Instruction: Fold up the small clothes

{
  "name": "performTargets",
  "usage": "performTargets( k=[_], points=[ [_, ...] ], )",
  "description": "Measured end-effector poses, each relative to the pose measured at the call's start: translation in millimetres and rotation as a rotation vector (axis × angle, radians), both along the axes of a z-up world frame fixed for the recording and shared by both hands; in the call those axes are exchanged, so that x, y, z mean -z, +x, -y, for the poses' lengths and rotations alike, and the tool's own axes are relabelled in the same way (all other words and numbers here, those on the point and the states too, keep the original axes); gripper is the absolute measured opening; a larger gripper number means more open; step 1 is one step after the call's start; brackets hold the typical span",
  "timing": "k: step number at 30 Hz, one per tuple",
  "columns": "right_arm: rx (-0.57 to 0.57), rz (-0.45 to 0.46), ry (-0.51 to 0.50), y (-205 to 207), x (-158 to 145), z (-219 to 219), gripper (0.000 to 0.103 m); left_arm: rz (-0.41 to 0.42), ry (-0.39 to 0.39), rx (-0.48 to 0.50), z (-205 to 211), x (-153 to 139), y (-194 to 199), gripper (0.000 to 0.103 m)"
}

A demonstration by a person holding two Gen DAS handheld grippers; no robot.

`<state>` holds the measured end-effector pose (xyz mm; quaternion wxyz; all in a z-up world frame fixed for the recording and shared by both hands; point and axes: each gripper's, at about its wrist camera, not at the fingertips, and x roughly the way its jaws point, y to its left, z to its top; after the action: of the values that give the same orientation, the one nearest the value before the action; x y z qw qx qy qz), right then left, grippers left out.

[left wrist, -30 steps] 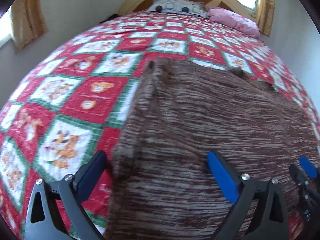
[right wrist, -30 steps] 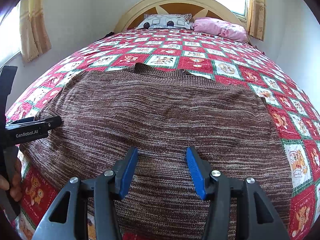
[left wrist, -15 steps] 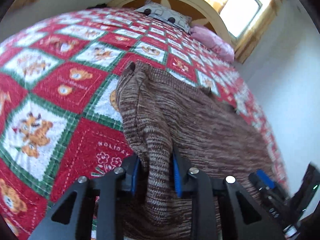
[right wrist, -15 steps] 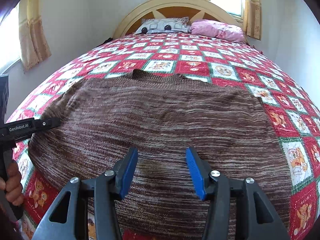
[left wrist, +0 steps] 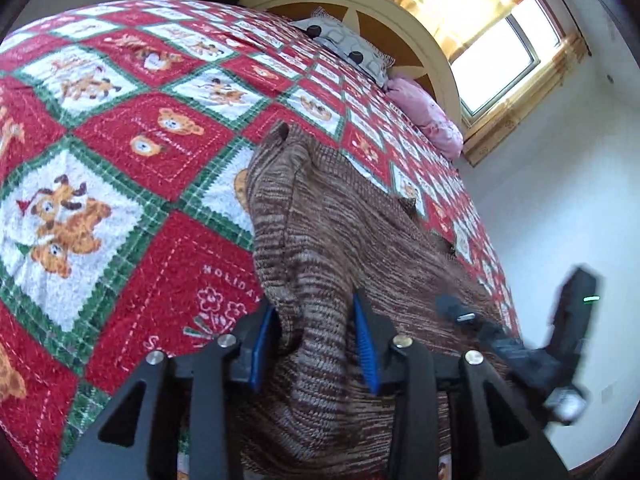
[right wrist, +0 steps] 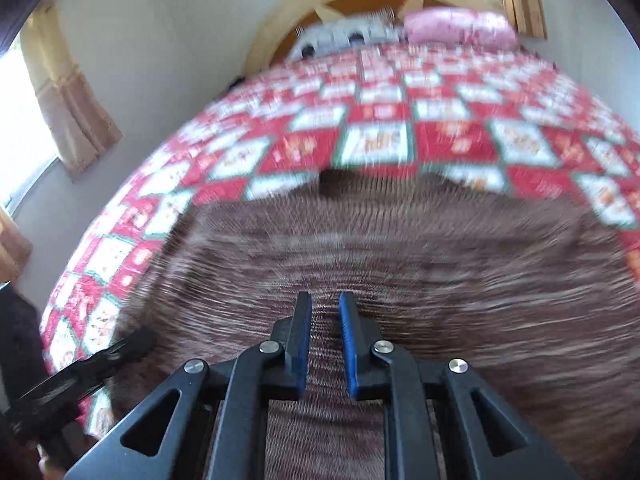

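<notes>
Brown knit sweater [left wrist: 360, 248] lies across the lower centre of the quilted bed [left wrist: 120, 128], with bare quilt open at frame left and toward the headboard [left wrist: 360, 4]. Left gripper [left wrist: 316, 344] has a raised fold of the sweater's left edge between its pads, jaws opening. Right gripper [right wrist: 325, 340], blurred, jaws closing to a narrow gap over the sweater; grip cannot be told.

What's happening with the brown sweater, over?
Left gripper opening, sweater fold bunched between its fingers. Right gripper closing over sweater. Sweater on quilt, unfolded. Nothing in the way.
</notes>
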<state>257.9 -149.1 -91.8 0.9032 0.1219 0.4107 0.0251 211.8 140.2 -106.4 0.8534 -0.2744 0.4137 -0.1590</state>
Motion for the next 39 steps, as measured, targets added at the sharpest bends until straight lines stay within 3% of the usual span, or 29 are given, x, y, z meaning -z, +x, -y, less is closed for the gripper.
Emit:
performTargets(
  k=[4,6,7,9,13,15,17,18,20,22,25,31,35,39],
  points=[
    [0.027,0.045,-0.024,-2.7,8.6,-5.4,0.014,0.005,0.030,0.000,4.7,-1.9,2.6,0.043],
    [0.027,0.058,-0.035,-4.4,9.0,-7.2,0.014,0.015,0.060,-0.008,8.7,-4.5,0.7,0.037],
    [0.027,0.059,-0.031,-4.7,9.1,-6.7,0.014,0.020,0.078,-0.005,10.6,-5.5,-0.5,0.030],
    [0.027,0.059,-0.022,-4.8,8.7,-5.5,0.014,0.030,0.084,-0.006,10.6,-6.9,-3.4,0.027],
    [0.023,0.033,-0.012,-3.0,4.2,-2.6,0.014,0.061,0.036,-0.018,7.2,-12.3,-13.6,0.027],
    [0.030,-0.005,-0.013,0.1,-4.2,-2.9,0.015,0.058,0.025,-0.046,4.0,-11.7,-19.3,0.035],
    [-0.003,-0.006,0.034,1.8,-17.7,-8.0,0.028,0.051,-0.017,-0.060,-1.7,-8.5,-23.5,0.062],
    [-0.056,0.014,0.079,3.3,-28.3,-14.8,0.036,0.044,-0.046,-0.064,-5.0,-6.3,-24.6,0.067],
    [-0.107,0.035,0.102,7.6,-42.1,-28.0,0.072,0.046,-0.074,-0.073,-9.0,-4.9,-26.4,0.069],
    [-0.177,0.032,0.137,17.4,-52.0,-47.5,0.073,0.046,-0.085,-0.074,-11.3,-5.0,-26.6,0.069],
    [-0.303,-0.057,0.159,42.4,-50.1,-85.6,0.073,0.055,-0.102,-0.044,-8.8,-5.2,-29.5,0.068],
    [-0.408,-0.200,0.014,93.2,-28.6,-149.8,0.073,0.071,-0.107,0.025,-0.2,-4.6,-38.3,0.066],
    [-0.485,-0.284,-0.156,111.3,-5.0,-190.1,0.075,0.049,-0.097,-0.010,-5.3,-0.4,-39.5,0.042],
    [-0.577,-0.251,-0.366,106.7,3.9,-217.5,0.079,0.028,-0.126,-0.029,-11.2,5.7,-40.5,0.025]
  ],
)
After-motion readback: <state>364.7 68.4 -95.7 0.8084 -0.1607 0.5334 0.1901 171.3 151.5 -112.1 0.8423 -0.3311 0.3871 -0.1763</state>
